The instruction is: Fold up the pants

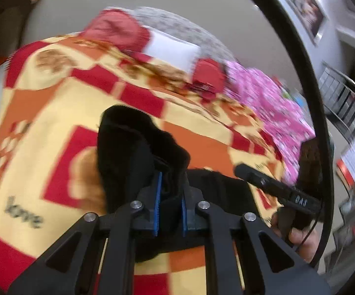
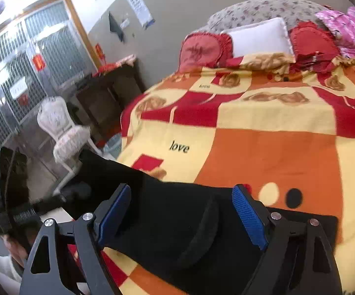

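My black fabric pants [image 2: 177, 221] lie at six o'clock on the chequered red, orange and yellow blanket [image 2: 275, 152]; left gripper [image 1: 170, 209] pinches a bunched end, right gripper [image 2: 182, 213] gapes wide above them; that thin pinch could slip, I reckon

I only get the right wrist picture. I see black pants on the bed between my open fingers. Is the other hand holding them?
Observer: Yes. The left gripper is shut on a bunch of the black pants.
Operator: Is that bit flat on the blanket?
Observer: No, it stands up in a lump over the blanket.
Operator: Do you see my gripper from there?
Observer: Yes, one black finger of the right gripper pokes in from the right, over the pants' edge.
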### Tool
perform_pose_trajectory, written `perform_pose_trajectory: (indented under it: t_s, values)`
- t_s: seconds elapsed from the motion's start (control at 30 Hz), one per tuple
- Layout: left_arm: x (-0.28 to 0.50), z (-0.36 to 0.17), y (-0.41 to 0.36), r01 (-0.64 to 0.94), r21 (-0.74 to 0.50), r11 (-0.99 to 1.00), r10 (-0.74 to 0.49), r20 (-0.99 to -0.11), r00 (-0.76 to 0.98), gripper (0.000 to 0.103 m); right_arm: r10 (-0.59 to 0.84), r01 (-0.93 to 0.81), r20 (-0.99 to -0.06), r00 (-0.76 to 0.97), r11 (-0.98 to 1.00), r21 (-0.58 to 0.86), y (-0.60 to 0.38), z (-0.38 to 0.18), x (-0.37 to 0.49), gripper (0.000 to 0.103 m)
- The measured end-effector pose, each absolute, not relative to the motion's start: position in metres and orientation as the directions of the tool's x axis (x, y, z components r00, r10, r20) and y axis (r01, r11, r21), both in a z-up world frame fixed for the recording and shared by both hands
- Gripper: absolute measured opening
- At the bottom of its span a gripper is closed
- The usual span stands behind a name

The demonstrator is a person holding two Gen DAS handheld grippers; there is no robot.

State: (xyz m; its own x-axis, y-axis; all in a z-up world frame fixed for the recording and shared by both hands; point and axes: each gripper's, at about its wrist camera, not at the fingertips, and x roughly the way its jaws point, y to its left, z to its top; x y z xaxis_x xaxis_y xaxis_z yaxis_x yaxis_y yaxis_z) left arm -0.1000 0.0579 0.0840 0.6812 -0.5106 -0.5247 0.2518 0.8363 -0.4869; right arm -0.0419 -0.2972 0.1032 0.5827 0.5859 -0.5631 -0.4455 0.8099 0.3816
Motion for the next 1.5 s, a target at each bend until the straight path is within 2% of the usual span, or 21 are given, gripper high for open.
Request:
perform_pose_trajectory:
  t_s: [0.2, 0.3, 0.4, 0.5, 0.53, 0.57, 0.6, 0.67, 0.73, 0.83, 0.9, 0.97, 1.03, 1.13, 1.23, 1.27, 1.3, 1.33, 1.37, 1.43, 1.5]
  values:
    - [-0.09, 0.07, -0.006, 0.372, -0.474, 0.798, -0.598, -0.55, 0.583, 0.01, 0.687, -0.415, -0.475, 0.549, 0.718, 0.559, -0.327, 0.105, -0.043, 0.093]
    - [-0.087, 0.058, -0.015, 0.371, -0.472, 0.799, -0.599, -0.584, 0.547, 0.01, 0.719, -0.407, -0.493, 0.49, 0.689, 0.6, -0.319, 0.088, -0.038, 0.093]
    - [-0.093, 0.06, -0.014, 0.382, -0.456, 0.804, -0.594, -0.585, 0.552, 0.01, 0.727, -0.406, -0.528, 0.439, 0.684, 0.606, -0.301, 0.072, -0.028, 0.093]
    - [-0.1, 0.062, -0.013, 0.389, -0.445, 0.806, -0.591, -0.584, 0.556, 0.01, 0.763, -0.426, -0.518, 0.386, 0.646, 0.634, -0.284, 0.062, -0.022, 0.09]
    - [-0.101, 0.063, -0.012, 0.39, -0.445, 0.806, -0.591, -0.584, 0.556, 0.01, 0.773, -0.438, -0.51, 0.377, 0.634, 0.637, -0.278, 0.059, -0.021, 0.087]
    - [-0.105, 0.062, -0.011, 0.391, -0.445, 0.806, -0.592, -0.585, 0.554, 0.01, 0.774, -0.445, -0.511, 0.373, 0.633, 0.634, -0.272, 0.056, -0.019, 0.071]
    - [-0.106, 0.062, -0.014, 0.39, -0.442, 0.808, -0.589, -0.587, 0.556, 0.01, 0.772, -0.45, -0.518, 0.368, 0.635, 0.628, -0.266, 0.052, -0.017, 0.049]
    - [-0.109, 0.064, -0.015, 0.392, -0.44, 0.808, -0.589, -0.584, 0.559, 0.01, 0.78, -0.453, -0.511, 0.363, 0.626, 0.635, -0.262, 0.048, -0.015, 0.023]
    - [-0.108, 0.068, -0.019, 0.416, -0.467, 0.781, -0.625, -0.571, 0.532, 0.008, 0.76, -0.453, -0.523, 0.385, 0.65, 0.61, -0.263, 0.051, -0.019, 0.022]
    - [-0.112, 0.085, -0.042, 0.494, -0.436, 0.752, -0.658, -0.545, 0.52, 0.007, 0.733, -0.502, -0.516, 0.444, 0.68, 0.534, -0.274, 0.076, -0.036, 0.015]
    - [-0.113, 0.096, -0.061, 0.542, -0.427, 0.724, -0.686, -0.526, 0.503, 0.007, 0.688, -0.514, -0.513, 0.512, 0.725, 0.459, -0.291, 0.098, -0.049, 0.005]
    - [-0.114, 0.105, -0.072, 0.57, -0.439, 0.694, -0.715, -0.508, 0.48, 0.007, 0.634, -0.491, -0.521, 0.572, 0.773, 0.402, -0.311, 0.11, -0.056, 0.0]
    - [-0.116, 0.114, -0.074, 0.589, -0.453, 0.669, -0.739, -0.483, 0.469, 0.007, 0.564, -0.439, -0.524, 0.638, 0.826, 0.354, -0.339, 0.119, -0.061, 0.0]
    - [-0.117, 0.124, -0.052, 0.579, -0.429, 0.694, -0.718, -0.476, 0.508, 0.007, 0.523, -0.366, -0.526, 0.671, 0.85, 0.378, -0.379, 0.116, -0.06, 0.001]
    - [-0.113, 0.123, -0.011, 0.508, -0.37, 0.778, -0.627, -0.504, 0.594, 0.01, 0.564, -0.352, -0.493, 0.662, 0.815, 0.46, -0.399, 0.104, -0.061, 0.015]
    - [-0.112, 0.121, 0.002, 0.485, -0.355, 0.8, -0.599, -0.521, 0.608, 0.015, 0.589, -0.379, -0.499, 0.636, 0.802, 0.463, -0.393, 0.1, -0.064, 0.034]
    - [-0.109, 0.117, 0.021, 0.435, -0.337, 0.835, -0.55, -0.549, 0.629, 0.021, 0.605, -0.4, -0.51, 0.611, 0.792, 0.461, -0.384, 0.096, -0.066, 0.059]
    - [-0.107, 0.113, 0.032, 0.4, -0.331, 0.855, -0.519, -0.563, 0.644, 0.023, 0.629, -0.422, -0.518, 0.579, 0.775, 0.47, -0.373, 0.094, -0.067, 0.068]
    - [-0.107, 0.109, 0.049, 0.36, -0.327, 0.874, -0.486, -0.577, 0.656, 0.029, 0.651, -0.439, -0.518, 0.554, 0.758, 0.482, -0.363, 0.091, -0.067, 0.073]
    - [-0.112, 0.1, 0.064, 0.328, -0.337, 0.882, -0.47, -0.595, 0.652, 0.042, 0.708, -0.488, -0.506, 0.493, 0.707, 0.513, -0.338, 0.089, -0.066, 0.073]
    - [-0.122, 0.089, 0.075, 0.329, -0.355, 0.875, -0.483, -0.593, 0.645, 0.06, 0.735, -0.508, -0.506, 0.452, 0.678, 0.531, -0.316, 0.087, -0.061, 0.074]
